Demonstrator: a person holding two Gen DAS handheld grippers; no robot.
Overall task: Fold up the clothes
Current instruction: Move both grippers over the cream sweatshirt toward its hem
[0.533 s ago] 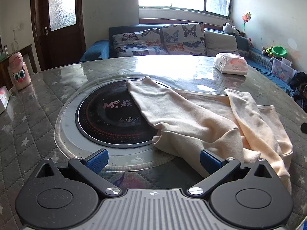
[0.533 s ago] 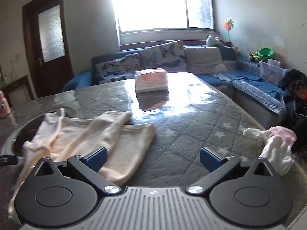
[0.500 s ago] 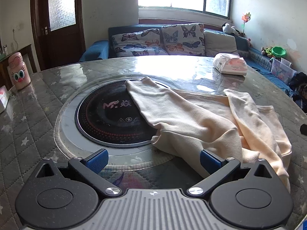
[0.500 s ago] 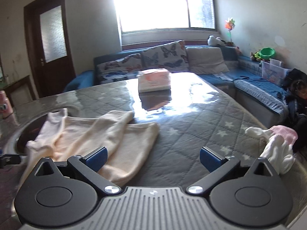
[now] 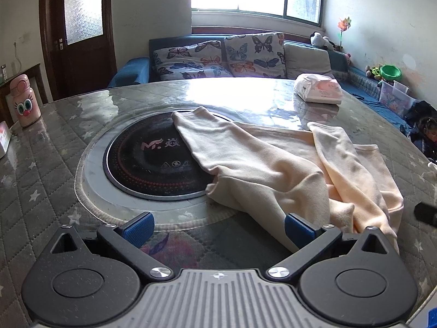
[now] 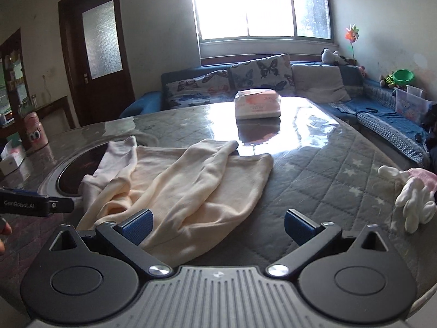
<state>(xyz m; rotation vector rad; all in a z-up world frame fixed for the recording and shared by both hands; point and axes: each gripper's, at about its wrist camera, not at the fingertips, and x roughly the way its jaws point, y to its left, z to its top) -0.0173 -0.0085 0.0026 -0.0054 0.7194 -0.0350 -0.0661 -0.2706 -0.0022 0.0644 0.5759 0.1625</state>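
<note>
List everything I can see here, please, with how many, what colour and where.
Garment: one, cream, crumpled on the table, one sleeve over the cooktop.
Cooktop: one, black, round, set into the table.
Table: one, grey quilted cover with stars under clear sheet.
Tissue pack: one, white and pink, far side of table.
Bottle: one, pink, cartoon face, table's left edge.
Small clothes: a white and pink pile, table's right edge.
Sofa: one, blue, under the window.
Butterfly cushions: two, on the sofa.
Bowl: one, green, right corner.
Door: one, dark brown, left.
Left gripper: black, blue pads, open.
Right gripper: the same, open.
</note>
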